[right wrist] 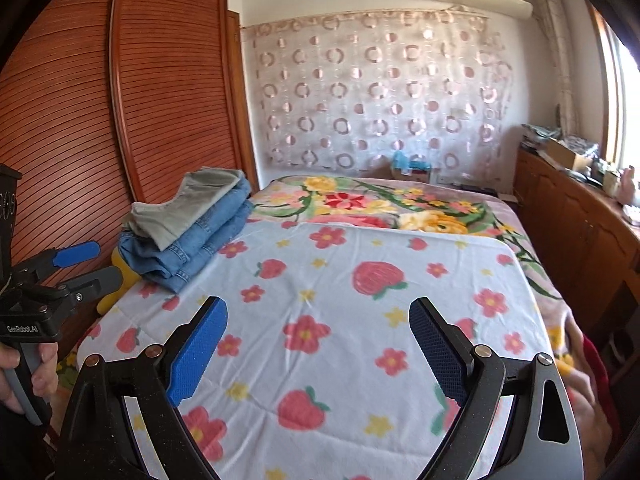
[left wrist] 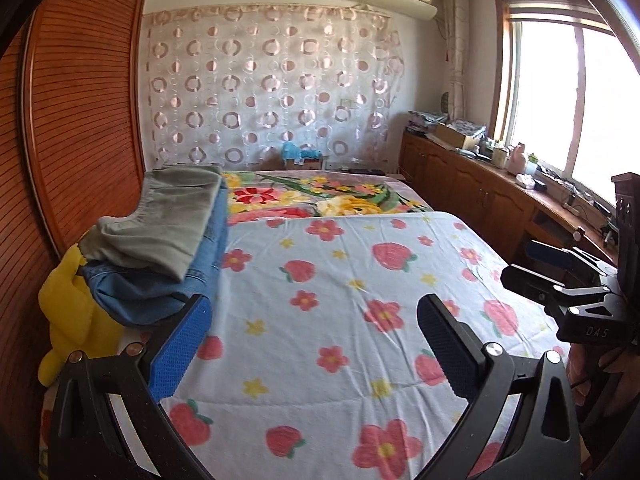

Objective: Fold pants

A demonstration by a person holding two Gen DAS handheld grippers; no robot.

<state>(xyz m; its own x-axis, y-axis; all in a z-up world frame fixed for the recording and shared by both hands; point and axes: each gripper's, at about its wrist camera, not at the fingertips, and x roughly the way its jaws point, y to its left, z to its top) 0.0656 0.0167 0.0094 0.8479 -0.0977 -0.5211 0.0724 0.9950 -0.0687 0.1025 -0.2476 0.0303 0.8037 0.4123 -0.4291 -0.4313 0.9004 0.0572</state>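
A stack of folded pants lies at the bed's left edge: grey-green pants (left wrist: 160,220) (right wrist: 192,204) on top of blue jeans (left wrist: 160,292) (right wrist: 200,240). My left gripper (left wrist: 314,308) is open over the strawberry-print sheet (left wrist: 340,248), with its left finger just right of the jeans and nothing between the pads. My right gripper (right wrist: 318,306) is also open and empty above the sheet (right wrist: 340,248), to the right of the stack. Each gripper shows at the other view's edge: the right gripper (left wrist: 524,264) and the left gripper (right wrist: 94,264), held by a hand.
A yellow plush toy (left wrist: 68,320) (right wrist: 120,272) lies partly under the stack. A slatted wooden wardrobe (right wrist: 160,100) stands close on the left. A floral blanket (right wrist: 380,204) covers the far half of the bed. A cluttered wooden cabinet (left wrist: 480,184) runs under the window on the right.
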